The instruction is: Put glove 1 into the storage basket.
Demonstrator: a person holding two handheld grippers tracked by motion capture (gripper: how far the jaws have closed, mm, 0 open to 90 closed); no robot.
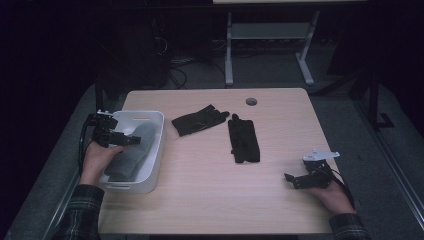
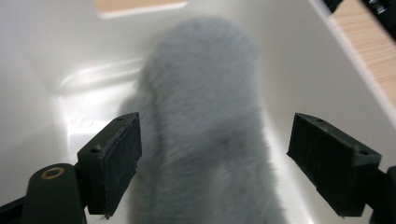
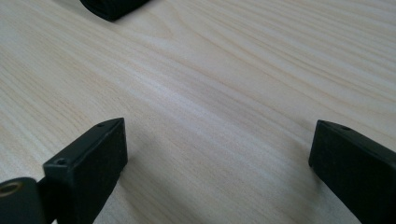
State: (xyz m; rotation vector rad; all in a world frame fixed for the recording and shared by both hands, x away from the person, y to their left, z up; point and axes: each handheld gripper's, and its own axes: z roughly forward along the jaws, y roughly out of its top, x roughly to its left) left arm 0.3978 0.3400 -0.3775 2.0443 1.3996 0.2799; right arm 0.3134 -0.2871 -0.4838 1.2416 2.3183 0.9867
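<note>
Forearms in plaid sleeves come in at the bottom of the high view, one claw in each hand. Left claw (image 1: 131, 141) hangs over the white bin (image 1: 156, 145) at the counter's (image 1: 210, 200) left edge, jaws spread wide, nothing pinched. Grey fuzzy mitten (image 2: 205, 121) lies inside the bin, right under and between those jaws, pads clear of it on both sides. So the mitten's in, looks like it's been let go.

Right claw (image 1: 292, 179) sits low over the counter's right side, jaws spread too, bare wood between them, idle.

Still out on the counter: two black gloves. One (image 1: 199, 120) lies spread near the middle, the other (image 1: 243, 139) just to its right, fingers pointing away from the person. They look like they touch at the tips, can't tell for sure.

What could go wrong, imo: the fuzzy pile could snag on a left pad as that claw pulls away and drag the mitten back over the rim. Also the mitten fills most of the bin already, so w/ two more gloves going in, one could slump over the wall. And the gloves lie close together; a sloppy pinch may catch both, or just a finger, and drop it mid-carry.
</note>
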